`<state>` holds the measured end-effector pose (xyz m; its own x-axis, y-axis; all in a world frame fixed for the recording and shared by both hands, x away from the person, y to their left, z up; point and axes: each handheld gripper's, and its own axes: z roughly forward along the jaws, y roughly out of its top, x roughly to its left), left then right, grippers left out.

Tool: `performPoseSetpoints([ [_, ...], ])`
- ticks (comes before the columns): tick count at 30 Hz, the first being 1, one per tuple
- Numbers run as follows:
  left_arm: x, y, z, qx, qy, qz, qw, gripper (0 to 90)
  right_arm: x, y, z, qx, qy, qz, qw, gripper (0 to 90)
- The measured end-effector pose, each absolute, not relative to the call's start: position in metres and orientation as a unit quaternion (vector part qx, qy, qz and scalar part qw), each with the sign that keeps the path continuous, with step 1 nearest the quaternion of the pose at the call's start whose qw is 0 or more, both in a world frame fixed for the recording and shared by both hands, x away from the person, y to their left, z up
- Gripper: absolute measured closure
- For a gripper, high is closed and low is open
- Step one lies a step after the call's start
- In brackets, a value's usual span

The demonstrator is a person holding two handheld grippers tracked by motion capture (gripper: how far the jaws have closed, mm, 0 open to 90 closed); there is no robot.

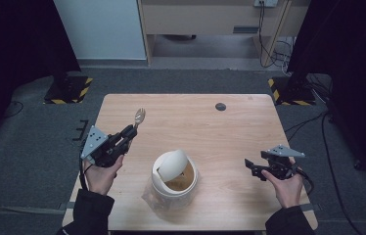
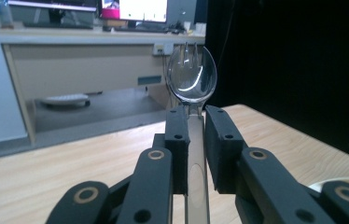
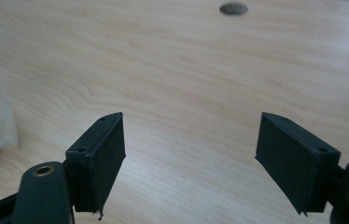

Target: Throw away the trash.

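Setting: a pale wooden table (image 1: 186, 117) on grey carpet, a desk and dark curtains behind it, a small dark disc (image 1: 220, 106) near the table's 12 o'clock edge.

Item 1: your left gripper (image 1: 131, 130), at about 9 o'clock on the table, is raised off the surface, its tips aimed toward 1 o'clock. Its jaws are clamped on the handle of a clear plastic spork (image 2: 191, 73); in the left gripper view the bowl and tines stand upright just above the pads.

Item 2: your right gripper (image 1: 247, 164), at about 4 o'clock, points toward 9 o'clock. Its jaws stand wide apart, with bare wood between the pads (image 3: 103, 154).

Item 3: a white tub (image 1: 174, 181) at 6 o'clock, between your hands. Its lid (image 1: 171, 163) is tilted up over brown contents, and it sits on clear plastic wrap (image 1: 150, 199).
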<state>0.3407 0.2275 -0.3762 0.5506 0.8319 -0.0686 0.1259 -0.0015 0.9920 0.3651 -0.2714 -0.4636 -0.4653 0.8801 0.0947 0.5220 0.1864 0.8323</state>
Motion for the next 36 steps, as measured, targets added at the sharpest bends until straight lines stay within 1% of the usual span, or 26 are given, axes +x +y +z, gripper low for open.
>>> performPoseSetpoints([
  [3, 0.337, 0.221, -0.372, 0.644, 0.360, 0.294, 0.608, 79.4, 0.364, -0.272, -0.451, 0.471, 0.724, 0.456, 0.216, 26.1],
  [4, 0.335, 0.218, -0.370, 0.645, 0.354, 0.294, 0.610, 79.4, 0.362, -0.273, -0.444, 0.469, 0.712, 0.475, 0.219, 28.2],
  [5, 0.333, 0.215, -0.368, 0.646, 0.347, 0.295, 0.613, 79.4, 0.362, -0.273, -0.444, 0.469, 0.712, 0.475, 0.219, 28.2],
  [8, 0.327, 0.204, -0.362, 0.653, 0.322, 0.296, 0.619, 79.4, 0.358, -0.274, -0.425, 0.461, 0.687, 0.514, 0.226, 29.6],
  [9, 0.327, 0.204, -0.362, 0.653, 0.322, 0.296, 0.619, 79.5, 0.358, -0.274, -0.425, 0.461, 0.687, 0.514, 0.226, 29.6],
  [19, 0.311, 0.187, -0.348, 0.657, 0.283, 0.291, 0.635, 79.4, 0.349, -0.261, -0.382, 0.424, 0.654, 0.581, 0.235, 32.7],
  [24, 0.308, 0.182, -0.347, 0.661, 0.277, 0.290, 0.635, 79.4, 0.348, -0.244, -0.363, 0.395, 0.653, 0.604, 0.231, 34.6],
  [26, 0.309, 0.180, -0.348, 0.661, 0.269, 0.299, 0.633, 79.5, 0.346, -0.236, -0.357, 0.385, 0.652, 0.612, 0.227, 35.2],
  [31, 0.307, 0.174, -0.350, 0.667, 0.262, 0.292, 0.633, 79.4, 0.342, -0.219, -0.345, 0.363, 0.655, 0.627, 0.217, 36.1],
  [36, 0.302, 0.168, -0.348, 0.671, 0.237, 0.299, 0.636, 79.4, 0.337, -0.207, -0.335, 0.348, 0.649, 0.645, 0.206, 36.3],
])
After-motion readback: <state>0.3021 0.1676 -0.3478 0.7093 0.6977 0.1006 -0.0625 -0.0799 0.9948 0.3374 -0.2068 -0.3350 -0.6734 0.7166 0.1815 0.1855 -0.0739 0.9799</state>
